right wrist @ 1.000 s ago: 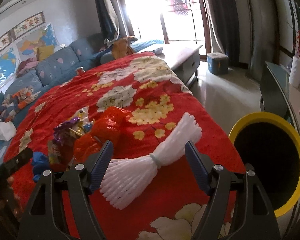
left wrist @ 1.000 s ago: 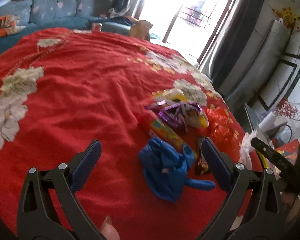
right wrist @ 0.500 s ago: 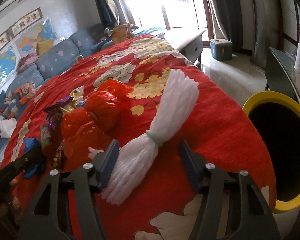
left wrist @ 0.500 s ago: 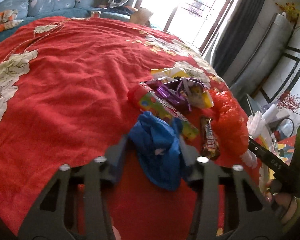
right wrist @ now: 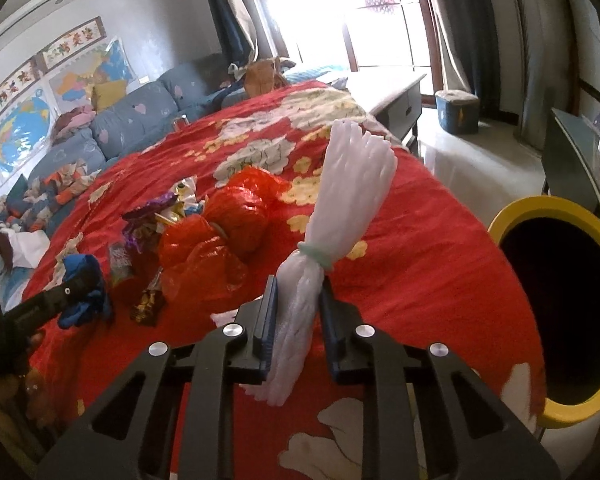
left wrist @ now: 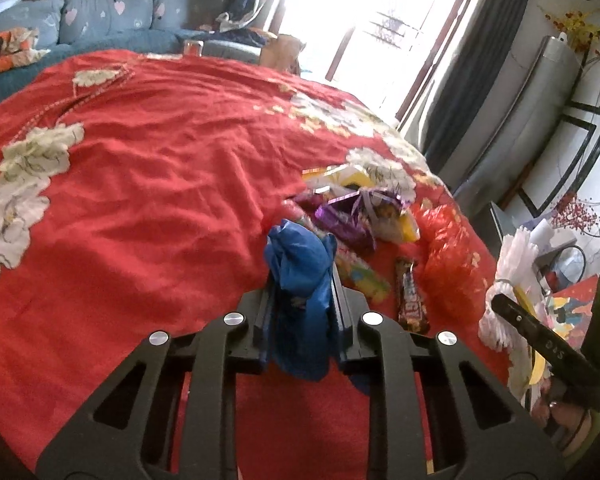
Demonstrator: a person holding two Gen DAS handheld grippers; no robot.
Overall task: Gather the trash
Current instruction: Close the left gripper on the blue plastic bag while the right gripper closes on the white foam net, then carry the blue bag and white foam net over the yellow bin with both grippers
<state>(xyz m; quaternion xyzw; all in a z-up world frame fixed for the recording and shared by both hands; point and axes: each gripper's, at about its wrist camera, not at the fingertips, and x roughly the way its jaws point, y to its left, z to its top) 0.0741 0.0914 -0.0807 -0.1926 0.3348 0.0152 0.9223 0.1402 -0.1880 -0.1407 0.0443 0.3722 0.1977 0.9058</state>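
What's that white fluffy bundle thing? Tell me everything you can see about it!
The white bundle looks like thin foam netting or plastic strips, squeezed together in the middle by a pale green band. Above the band it fans out wide like a broom; below it narrows into a thick tail with a frayed end. The right gripper is shut on that lower part, holding the bundle tilted up over the red blanket. A yellow-rimmed bin is close on the right.
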